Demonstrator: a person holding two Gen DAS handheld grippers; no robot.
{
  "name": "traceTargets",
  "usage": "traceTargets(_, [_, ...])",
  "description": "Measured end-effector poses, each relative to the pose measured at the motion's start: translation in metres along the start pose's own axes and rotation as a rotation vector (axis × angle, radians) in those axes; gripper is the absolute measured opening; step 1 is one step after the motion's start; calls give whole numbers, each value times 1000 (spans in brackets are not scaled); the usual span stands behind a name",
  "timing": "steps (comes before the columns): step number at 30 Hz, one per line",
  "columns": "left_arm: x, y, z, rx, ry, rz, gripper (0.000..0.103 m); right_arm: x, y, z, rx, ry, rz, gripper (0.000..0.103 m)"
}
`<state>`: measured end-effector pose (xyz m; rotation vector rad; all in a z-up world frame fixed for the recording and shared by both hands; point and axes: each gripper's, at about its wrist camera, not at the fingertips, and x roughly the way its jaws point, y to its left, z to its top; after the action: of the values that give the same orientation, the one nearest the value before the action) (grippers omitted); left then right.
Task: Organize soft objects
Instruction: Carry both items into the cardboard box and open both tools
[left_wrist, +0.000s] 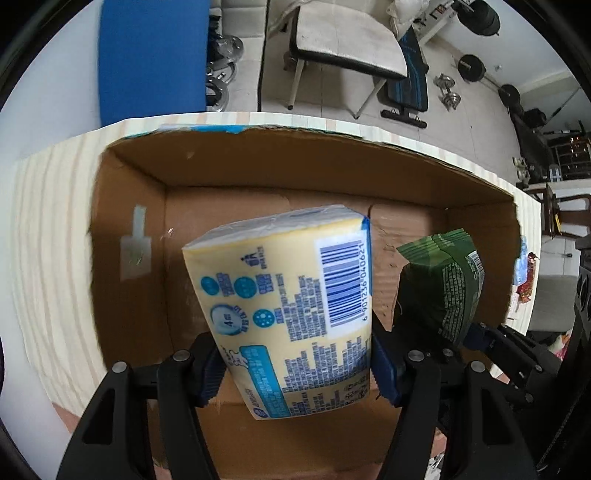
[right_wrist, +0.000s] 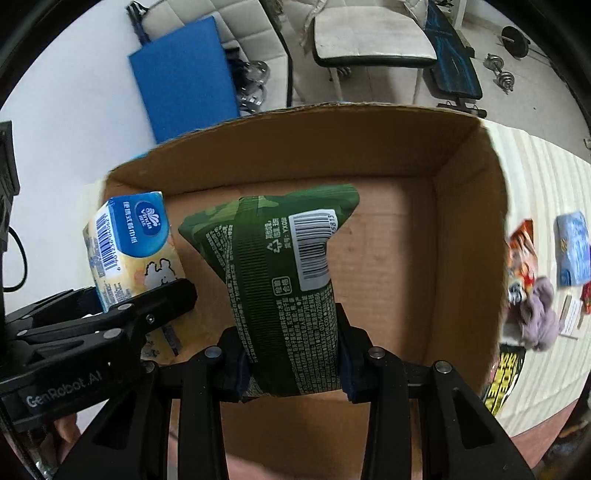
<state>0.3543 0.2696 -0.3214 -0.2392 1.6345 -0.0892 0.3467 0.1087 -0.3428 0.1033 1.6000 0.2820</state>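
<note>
My left gripper (left_wrist: 297, 363) is shut on a yellow and blue tissue pack (left_wrist: 291, 295) and holds it above the open cardboard box (left_wrist: 303, 162). My right gripper (right_wrist: 291, 363) is shut on a green soft pack (right_wrist: 280, 280) and holds it above the same box (right_wrist: 469, 236). The green pack also shows at the right of the left wrist view (left_wrist: 447, 284). The tissue pack and the left gripper (right_wrist: 147, 310) show at the left of the right wrist view (right_wrist: 125, 236). The box floor looks bare.
The box stands on a pale striped table (left_wrist: 48, 240). To its right lie a blue pack (right_wrist: 574, 247), a purple cloth (right_wrist: 541, 314) and colourful packets (right_wrist: 521, 254). A chair (left_wrist: 343, 40), a blue mat (left_wrist: 151, 55) and weights stand on the floor beyond.
</note>
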Motion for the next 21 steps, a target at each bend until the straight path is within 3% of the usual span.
traceTargets(9, [-6,3,7,7,-15,8,66,17,-2,29,23,5,-53,40])
traceTargets(10, [-6,4,10,10,-17,6,71,18,-2,31,23,7,-51,40])
traceTargets(11, [-8,3,10,29,-32,13,92,17,-3,33,22,8,-52,42])
traceTargets(13, [-14,2,11,62,-87,84,100,11,1,32,8,10,-78,71])
traceTargets(14, [-15,3,9,68,-89,105,100,9,2,32,-7,12,-94,98])
traceTargets(15, [-15,4,7,65,-83,107,101,7,3,32,-20,2,-96,103])
traceTargets(21, [-18,13,-6,38,-89,100,101,-2,11,26,-57,-8,-136,103])
